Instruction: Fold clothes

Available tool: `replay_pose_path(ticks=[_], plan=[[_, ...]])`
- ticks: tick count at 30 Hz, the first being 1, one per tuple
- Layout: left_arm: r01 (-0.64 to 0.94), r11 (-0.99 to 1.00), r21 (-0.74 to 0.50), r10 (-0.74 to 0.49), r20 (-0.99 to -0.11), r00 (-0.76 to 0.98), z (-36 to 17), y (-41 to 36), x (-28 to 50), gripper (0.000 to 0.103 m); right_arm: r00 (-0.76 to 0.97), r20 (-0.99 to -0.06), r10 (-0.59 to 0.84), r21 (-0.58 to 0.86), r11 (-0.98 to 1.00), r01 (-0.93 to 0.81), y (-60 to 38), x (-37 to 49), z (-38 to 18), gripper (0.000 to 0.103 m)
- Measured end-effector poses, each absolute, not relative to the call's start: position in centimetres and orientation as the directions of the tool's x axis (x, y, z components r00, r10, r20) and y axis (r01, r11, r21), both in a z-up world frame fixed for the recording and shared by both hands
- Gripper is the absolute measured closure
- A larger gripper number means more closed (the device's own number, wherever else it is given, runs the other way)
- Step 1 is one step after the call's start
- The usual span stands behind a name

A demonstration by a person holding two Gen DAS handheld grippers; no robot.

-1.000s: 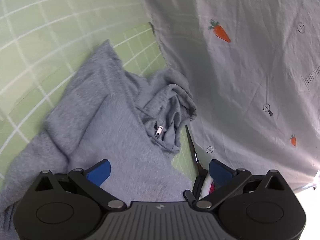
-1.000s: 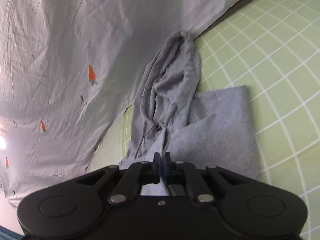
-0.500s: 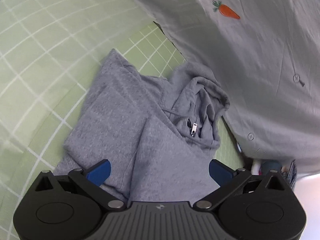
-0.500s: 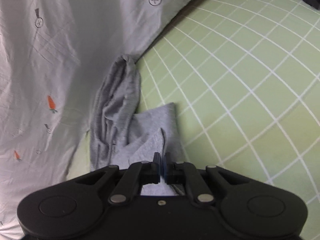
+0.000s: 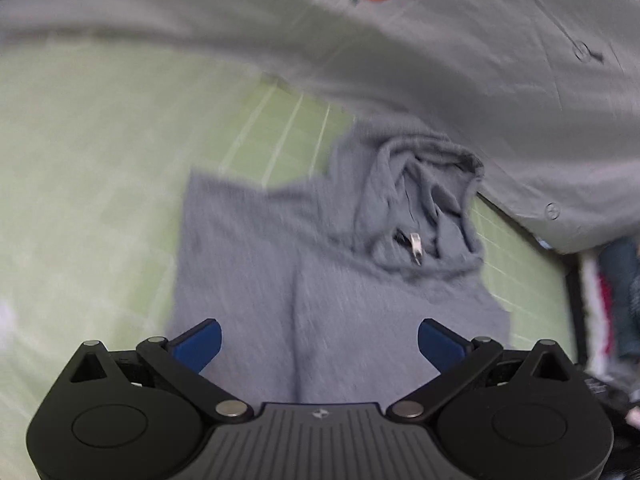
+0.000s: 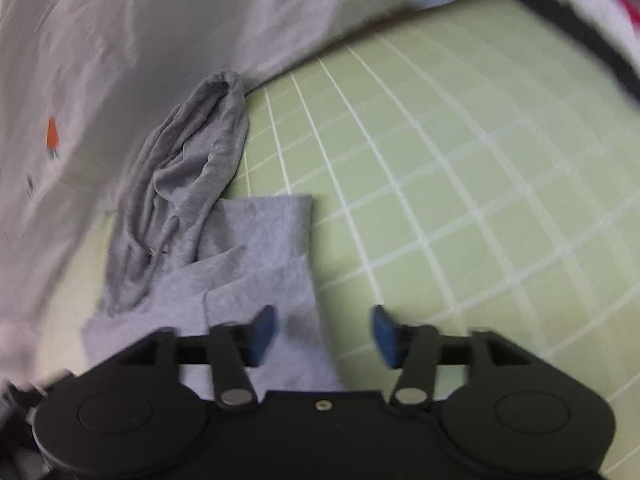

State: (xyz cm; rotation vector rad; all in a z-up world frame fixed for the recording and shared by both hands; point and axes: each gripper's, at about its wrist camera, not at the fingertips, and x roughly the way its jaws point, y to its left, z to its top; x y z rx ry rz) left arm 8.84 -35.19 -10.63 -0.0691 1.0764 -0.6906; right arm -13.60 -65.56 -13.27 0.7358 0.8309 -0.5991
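A grey zip hoodie lies partly folded on the green grid mat, its hood bunched toward the sheet and its zipper pull showing. My left gripper hovers open above the hoodie's body, nothing between its blue pads. In the right wrist view the hoodie lies with its hood at upper left. My right gripper has its jaws opening over the folded sleeve edge; the cloth lies below them, not pinched.
A pale grey sheet with carrot prints drapes along the far side of the mat and touches the hood; it fills the left of the right wrist view. Red and white fabric lies beyond the mat's dark edge. Bare mat spreads right of the hoodie.
My right gripper was shut on the grey sleeve cloth and has now let it go, jaws wide. My left gripper stayed open while rising and rolling, so the hoodie shows more squarely.
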Motion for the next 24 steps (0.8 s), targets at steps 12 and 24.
replay_pose_path(ticks=[12, 24], plan=[[0.575, 0.798, -0.178, -0.448, -0.814, 0.369, -11.3, -42.7, 17.1, 0.000, 0.523, -0.769, -0.368, 0.080, 0.756, 0.650, -69.3, -3.4, -11.9, 0.000], [0.667, 0.745, 0.020, -0.359, -0.831, 0.425, -14.4, -53.9, 21.4, 0.000, 0.566, -0.753, -0.337, 0.083, 0.804, 0.589, -72.4, 7.2, -15.0, 0.000]])
